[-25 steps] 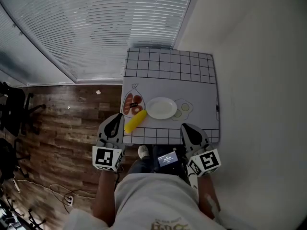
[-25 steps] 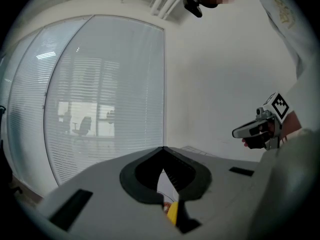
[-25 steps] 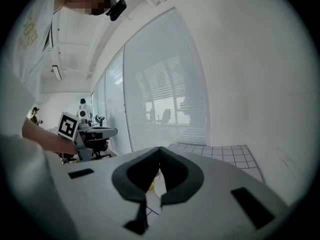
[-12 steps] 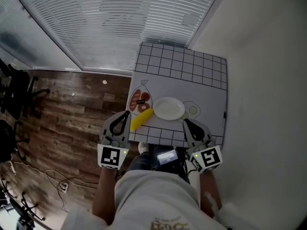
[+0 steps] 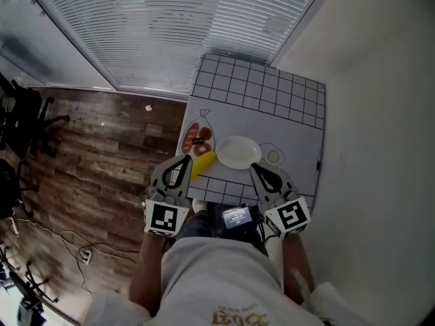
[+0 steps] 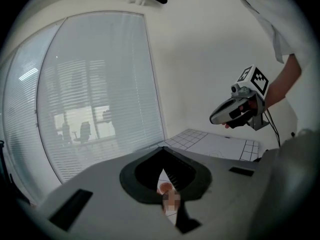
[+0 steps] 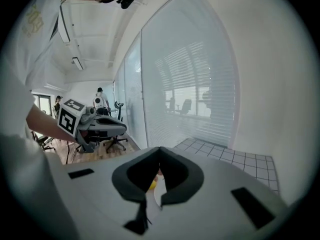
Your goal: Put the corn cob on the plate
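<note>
My left gripper (image 5: pixel 185 159) has its 2 jaws pressed together, no gap between them and nothing held. In the left gripper view (image 6: pixel 163 150) they meet in a single ridge, with only a thin slit behind the tips. My right gripper (image 5: pixel 255 168) is the same: in the right gripper view (image 7: pixel 159 151) both jaws are closed tip to tip and grip nothing. Through the slit there I catch a sliver of yellow, the corn cob (image 7: pixel 152 184), lying below and beyond the jaws, not between them.

From the head view, the corn cob (image 5: pixel 203 163) lies on the worktop (image 5: pixel 272 107) near its front left edge, slanted, its far end just beside the rim of the white plate (image 5: pixel 238 152); I cannot tell whether the 2 touch. It is not on the plate, which is bare. My left jaws' tip hovers just beside the cob's near end, at the worktop's edge. My right jaws' tip sits near the plate's front right rim, apart from it.

Each gripper shows in the other's view, held in a hand: the right one (image 6: pixel 237 111) and the left one (image 7: pixel 95 124).
</note>
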